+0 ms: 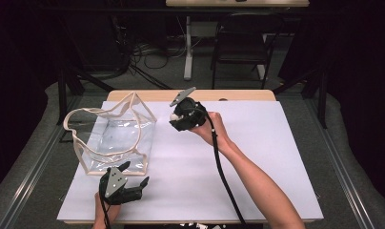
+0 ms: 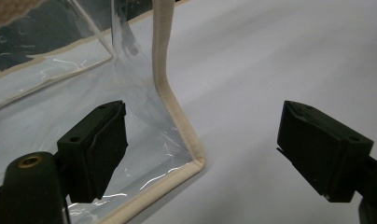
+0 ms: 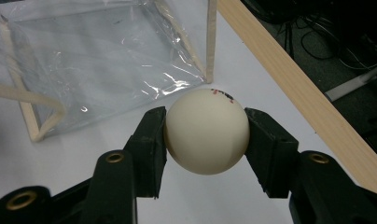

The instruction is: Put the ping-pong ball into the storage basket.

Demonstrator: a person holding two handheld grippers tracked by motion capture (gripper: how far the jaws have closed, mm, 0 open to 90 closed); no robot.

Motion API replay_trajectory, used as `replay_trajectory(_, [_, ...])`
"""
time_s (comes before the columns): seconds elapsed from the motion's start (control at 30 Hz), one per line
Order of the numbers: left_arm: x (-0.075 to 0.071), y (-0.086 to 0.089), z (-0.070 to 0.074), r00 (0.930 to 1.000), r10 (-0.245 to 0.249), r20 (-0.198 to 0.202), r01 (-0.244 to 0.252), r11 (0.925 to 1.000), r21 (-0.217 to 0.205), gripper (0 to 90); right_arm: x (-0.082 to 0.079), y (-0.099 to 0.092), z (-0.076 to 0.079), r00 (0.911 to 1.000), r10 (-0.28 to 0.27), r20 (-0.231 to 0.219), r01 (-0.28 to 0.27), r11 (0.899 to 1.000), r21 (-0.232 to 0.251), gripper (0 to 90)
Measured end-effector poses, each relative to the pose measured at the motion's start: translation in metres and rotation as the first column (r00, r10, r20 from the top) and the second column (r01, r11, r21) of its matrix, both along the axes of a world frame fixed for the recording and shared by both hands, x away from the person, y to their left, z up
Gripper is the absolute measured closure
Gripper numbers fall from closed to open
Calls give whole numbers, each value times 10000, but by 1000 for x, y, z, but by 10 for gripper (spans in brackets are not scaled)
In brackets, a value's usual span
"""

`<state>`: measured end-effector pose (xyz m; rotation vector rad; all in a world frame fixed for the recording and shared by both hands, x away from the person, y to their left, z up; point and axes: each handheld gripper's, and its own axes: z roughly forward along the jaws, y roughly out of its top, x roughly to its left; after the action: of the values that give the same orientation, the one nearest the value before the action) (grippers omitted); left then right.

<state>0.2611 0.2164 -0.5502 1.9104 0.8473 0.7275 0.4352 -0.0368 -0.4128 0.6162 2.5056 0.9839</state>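
The round cream-white ball (image 3: pixel 206 131) is clamped in the right claw (image 3: pixel 206 140) for loading into the clear beige-trimmed plastic bag (image 1: pixel 115 138), whose corner is straddled by the spread left claw (image 2: pixel 200 149).

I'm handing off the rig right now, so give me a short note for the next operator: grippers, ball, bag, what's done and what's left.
Right gripper: shut on the white ball, held above the table right of the clear bag.
Left gripper: open, straddling the bag's near corner edge, not gripping it.
Done: ball picked up.
Left: probably steady or open the bag, then drop the ball inside; no ball visible in the bag.
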Motion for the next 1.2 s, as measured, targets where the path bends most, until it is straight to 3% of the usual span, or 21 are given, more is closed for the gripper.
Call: replay_trajectory(1.2, [0,0,0,10000,-18,3,18,10000,12,161,3,19,17,9994,292,206,-290,9995,-136,509])
